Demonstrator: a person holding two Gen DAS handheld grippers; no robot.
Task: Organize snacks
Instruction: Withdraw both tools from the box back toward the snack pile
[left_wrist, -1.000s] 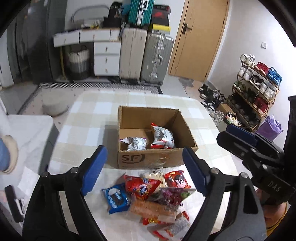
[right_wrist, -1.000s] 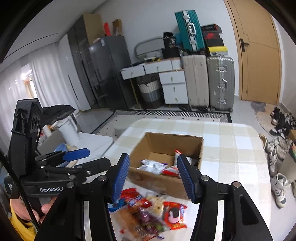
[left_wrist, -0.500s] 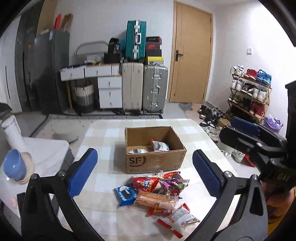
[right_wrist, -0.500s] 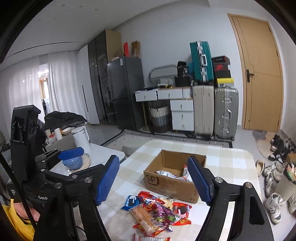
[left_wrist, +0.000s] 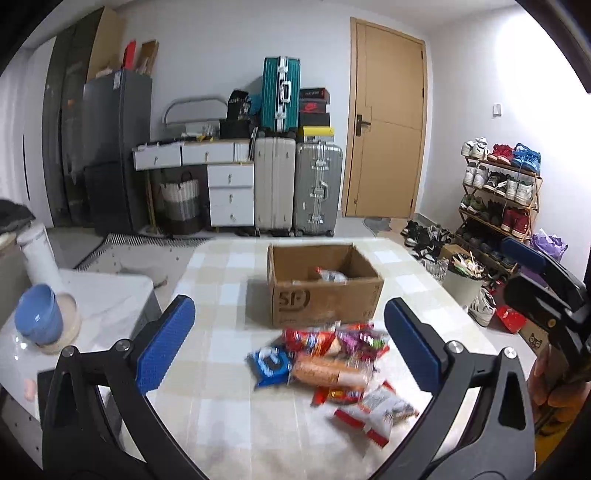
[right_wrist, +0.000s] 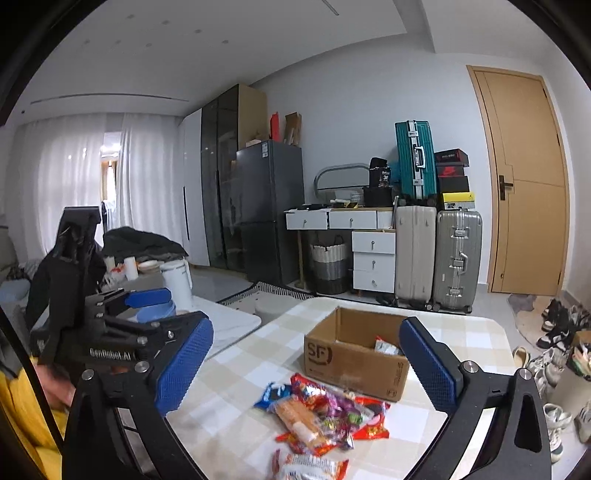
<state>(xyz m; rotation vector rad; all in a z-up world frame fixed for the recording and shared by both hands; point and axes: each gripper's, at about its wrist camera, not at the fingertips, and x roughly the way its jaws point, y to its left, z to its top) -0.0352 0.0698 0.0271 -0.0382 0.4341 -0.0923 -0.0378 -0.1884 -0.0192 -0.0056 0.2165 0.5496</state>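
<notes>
Left wrist view: blurred snacks (left_wrist: 328, 362) at 6 o'clock; box (left_wrist: 325, 288) hides its contents; left tool (left_wrist: 291, 343) released, right tool (right_wrist: 306, 365) opening, empty.

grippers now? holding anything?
Left gripper: open, empty.
Right gripper: jaws opening, nothing between them.

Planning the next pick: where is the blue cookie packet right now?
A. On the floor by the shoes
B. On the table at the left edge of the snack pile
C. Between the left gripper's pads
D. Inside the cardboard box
B: the blue cookie packet lies on the table at the left edge of the snack pile, in front of the cardboard box.
</notes>
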